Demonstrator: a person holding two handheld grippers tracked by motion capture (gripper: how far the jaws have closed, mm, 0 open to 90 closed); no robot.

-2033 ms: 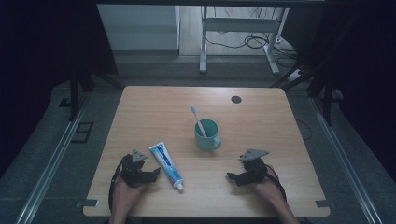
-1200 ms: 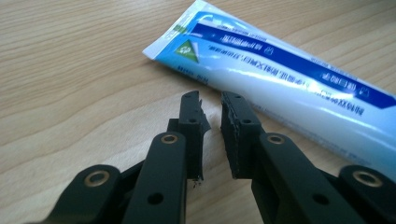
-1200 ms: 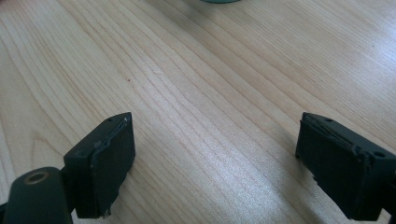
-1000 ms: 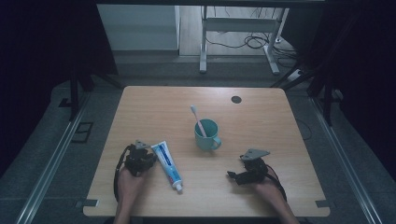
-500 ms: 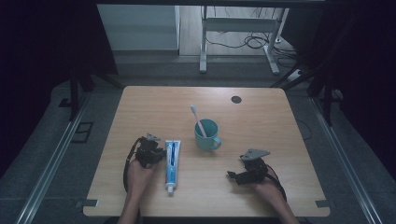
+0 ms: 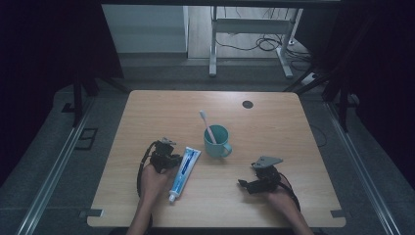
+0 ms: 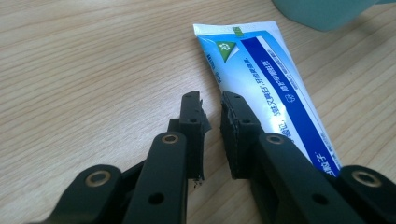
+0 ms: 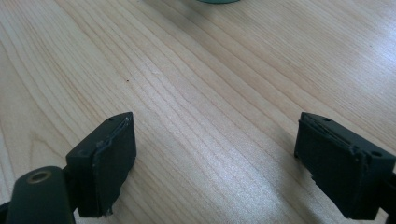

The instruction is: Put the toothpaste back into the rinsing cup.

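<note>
While toothpaste tube (image 6: pixel 184 166) touches left gripper (image 6: pixel 163 157), table (image 6: pixel 147 117) lies bare beyond

Worktop (image 7: pixel 93 56) of pale matt wood with fine straight grain, tube (image 7: pixel 271 88) of glossy printed plastic, fingers (image 8: pixel 107 163) of matt black plastic with rough-edged pads, mug (image 6: pixel 216 142) smooth teal

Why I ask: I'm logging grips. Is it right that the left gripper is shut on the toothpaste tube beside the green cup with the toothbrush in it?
Not quite. The left gripper is shut, but on nothing: in the left gripper view the toothpaste tube lies beside its jaws, not between them. The green cup does hold the toothbrush.
</note>
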